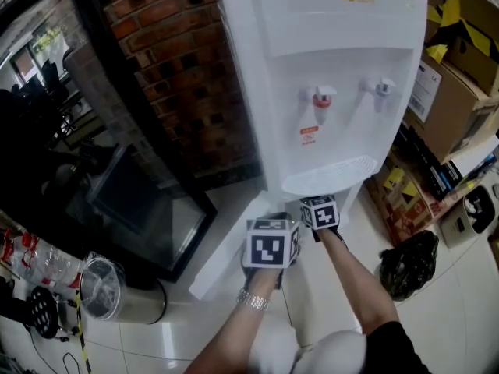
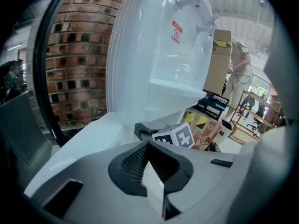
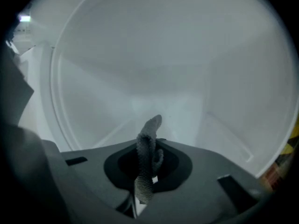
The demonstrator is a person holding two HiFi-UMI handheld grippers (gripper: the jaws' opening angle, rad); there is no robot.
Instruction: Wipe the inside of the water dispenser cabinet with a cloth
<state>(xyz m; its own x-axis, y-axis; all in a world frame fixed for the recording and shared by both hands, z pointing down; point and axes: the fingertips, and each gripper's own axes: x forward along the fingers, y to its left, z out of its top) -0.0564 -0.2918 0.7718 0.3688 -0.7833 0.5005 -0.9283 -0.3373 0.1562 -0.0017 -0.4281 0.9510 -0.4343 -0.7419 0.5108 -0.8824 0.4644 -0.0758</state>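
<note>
The grey cloth (image 3: 148,157) is sticking up from the right gripper (image 3: 142,192), whose jaws are squeezing it tight. It is sitting inside the white cabinet (image 3: 163,78) at the bottom of the water dispenser (image 1: 327,76). The left gripper (image 2: 154,192) is hanging just outside, by the open door (image 1: 222,244), with its jaws pressed together and holding nothing. A brick wall (image 1: 171,68) is standing behind.

wall (image 1: 168,68) behind dispenser (image 1: 327,76) | boxes (image 1: 456,92) right of it | bag (image 1: 409,263) on floor (image 1: 468,302) before boxes | cloth (image 3: 147,148) in right gripper (image 3: 148,171), inside cabinet (image 3: 163,78) | left gripper (image 2: 152,176) just left
</note>
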